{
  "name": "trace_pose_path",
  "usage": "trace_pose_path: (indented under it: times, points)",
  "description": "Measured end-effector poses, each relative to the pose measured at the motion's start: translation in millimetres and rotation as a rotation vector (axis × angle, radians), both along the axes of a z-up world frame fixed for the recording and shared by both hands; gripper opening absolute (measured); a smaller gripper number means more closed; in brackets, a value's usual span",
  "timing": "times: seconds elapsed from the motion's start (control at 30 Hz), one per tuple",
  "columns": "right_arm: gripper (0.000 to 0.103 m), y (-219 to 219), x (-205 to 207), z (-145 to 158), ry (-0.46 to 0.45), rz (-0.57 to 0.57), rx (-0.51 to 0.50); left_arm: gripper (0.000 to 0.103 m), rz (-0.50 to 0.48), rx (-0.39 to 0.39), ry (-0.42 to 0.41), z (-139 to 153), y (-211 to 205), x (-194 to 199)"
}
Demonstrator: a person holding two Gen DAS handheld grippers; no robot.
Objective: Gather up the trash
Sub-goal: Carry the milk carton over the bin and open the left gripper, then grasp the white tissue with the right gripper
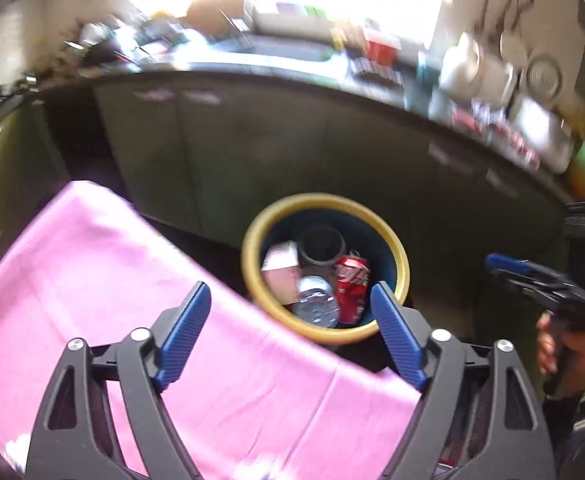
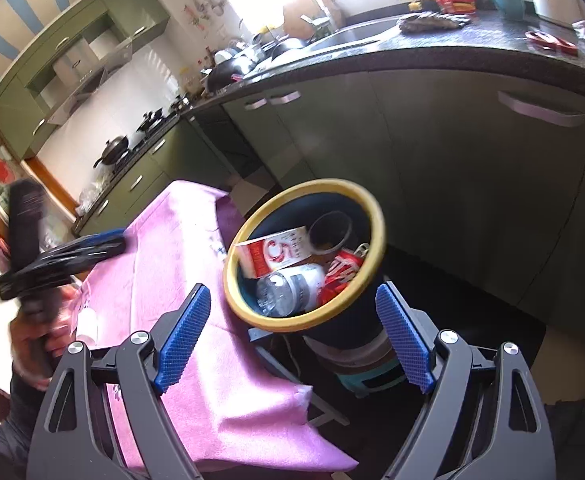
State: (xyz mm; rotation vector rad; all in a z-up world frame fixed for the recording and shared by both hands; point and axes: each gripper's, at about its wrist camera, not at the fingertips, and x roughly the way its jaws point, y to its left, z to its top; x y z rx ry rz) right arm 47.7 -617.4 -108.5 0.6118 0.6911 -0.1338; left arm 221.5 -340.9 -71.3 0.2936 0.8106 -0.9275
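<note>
A dark blue bin with a yellow rim (image 1: 324,199) (image 2: 376,216) stands just past the edge of a pink cloth (image 1: 92,280) (image 2: 164,272). Inside lie a red cola can (image 1: 352,292) (image 2: 342,270), a clear plastic bottle (image 1: 316,306) (image 2: 292,288), a red and white carton (image 1: 280,260) (image 2: 276,256) and a dark cup (image 1: 320,248) (image 2: 330,232). My left gripper (image 1: 290,292) (image 2: 120,242) hangs open above the bin's near rim with nothing between its fingers. My right gripper (image 2: 292,294) (image 1: 492,262) is also open and empty, over the bin from the other side.
Green cabinets (image 2: 452,160) under a dark counter (image 2: 472,48) run behind the bin, with a sink, a red cup and clutter on top. A stove with pans (image 2: 112,150) lies at the left. The bin rests on a small stool (image 2: 368,380). A hand (image 1: 564,352) holds each gripper.
</note>
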Motion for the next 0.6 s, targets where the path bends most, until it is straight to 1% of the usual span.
trace_pose_path:
  times: [0.07,0.13,0.2,0.3,0.37,0.4,0.5,0.53,0.6]
  points:
    - [0.084,12.9,10.0,-0.5,0.005,0.045,-0.001,0.082,0.066,-0.059,-0.044,13.6,50.3,-7.6]
    - [0.084,29.0,24.8,-0.3,0.016,0.104,-0.006,0.082,0.149,-0.101,-0.083,22.1,98.8,-13.2]
    - [0.084,49.6,39.7,0.7,0.015,0.169,-0.014,0.084,0.224,-0.124,-0.122,27.1,137.3,-12.1]
    - [0.084,92.1,65.3,1.2,0.008,0.293,-0.026,0.087,0.348,-0.17,-0.198,31.3,202.0,-9.5]
    - [0.084,130.7,85.2,0.7,0.009,0.408,-0.045,0.087,0.419,-0.204,-0.208,31.7,233.9,-0.1]
    - [0.084,155.5,95.8,1.4,0.008,0.48,-0.069,0.087,0.453,-0.227,-0.199,29.4,251.8,5.0]
    - [0.084,218.4,115.3,1.5,-0.005,0.674,-0.123,0.087,0.519,-0.275,-0.184,24.1,286.4,15.9]
    - [0.085,243.0,122.5,0.7,-0.014,0.752,-0.155,0.087,0.529,-0.285,-0.181,22.2,295.8,17.7]
    - [0.093,281.0,131.4,-1.9,-0.031,0.874,-0.226,0.087,0.557,-0.292,-0.181,18.6,308.7,20.1]
